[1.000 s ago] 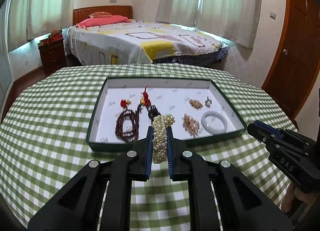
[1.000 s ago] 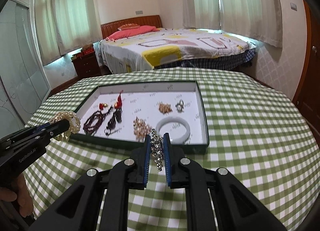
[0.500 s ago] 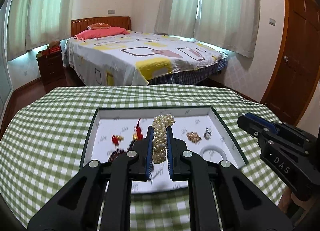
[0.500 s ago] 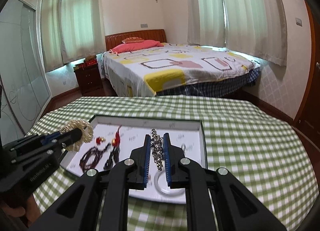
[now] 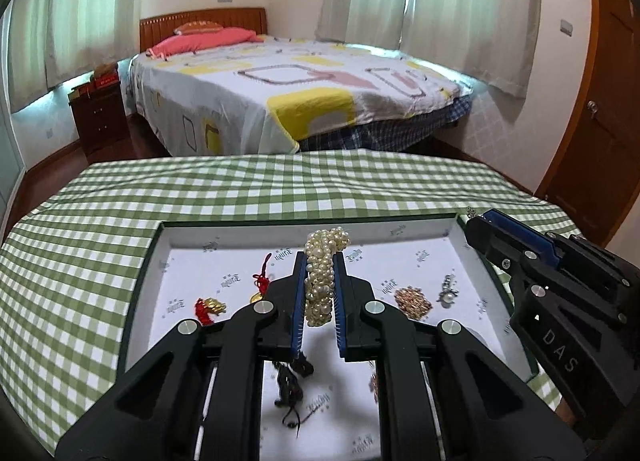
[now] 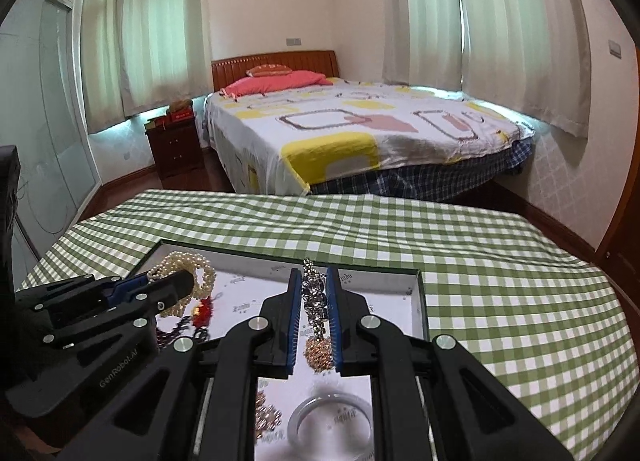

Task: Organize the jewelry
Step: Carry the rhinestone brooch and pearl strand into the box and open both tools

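Both grippers have advanced over the tray (image 5: pixel 154 257), left gripper (image 5: pixel 320 293) clamping the pearl bracelet (image 5: pixel 322 277) and right gripper (image 6: pixel 314 313) the rhinestone chain (image 6: pixel 312 301), long axes pointing forward.

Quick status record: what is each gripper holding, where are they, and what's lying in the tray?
left gripper: shut on pearl bracelet, over the tray
right gripper: shut on crystal bracelet, over the tray
tray: white inside, on the green checked tablecloth
in tray: red knot charm, gold bead cluster, white bangle, dark bead strand
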